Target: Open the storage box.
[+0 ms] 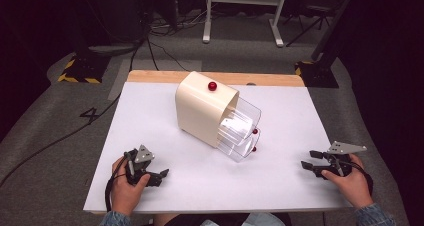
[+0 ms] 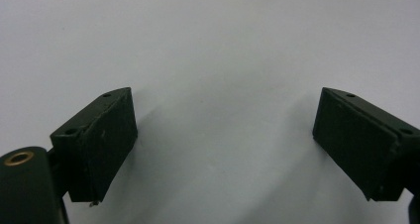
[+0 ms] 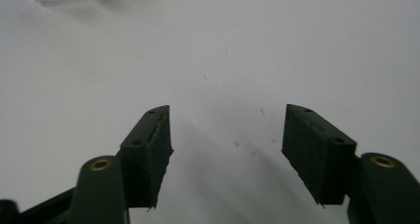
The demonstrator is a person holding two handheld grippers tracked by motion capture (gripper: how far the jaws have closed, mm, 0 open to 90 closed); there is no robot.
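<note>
A: Left gripper (image 1: 159, 176) down on the white table (image 1: 150, 111), jaws spread wide, nothing between them.

B: Same for the right gripper (image 1: 308, 159): spread, holding nothing.

A: And the cream drawer box (image 1: 202, 108)?

B: Well ahead of both, between them, clear drawers (image 1: 240, 131) poking out, red knobs (image 1: 254, 131) facing right.

A: Looks untouched. Reaching, gripping, everything left to do.

A drawer unit (image 1: 202, 111) stands mid-desk (image 1: 150, 111), seemingly with two drawers (image 1: 239, 131) pulled out toward the right gripper (image 1: 311, 159), the left gripper (image 1: 160, 176) well apart.
</note>
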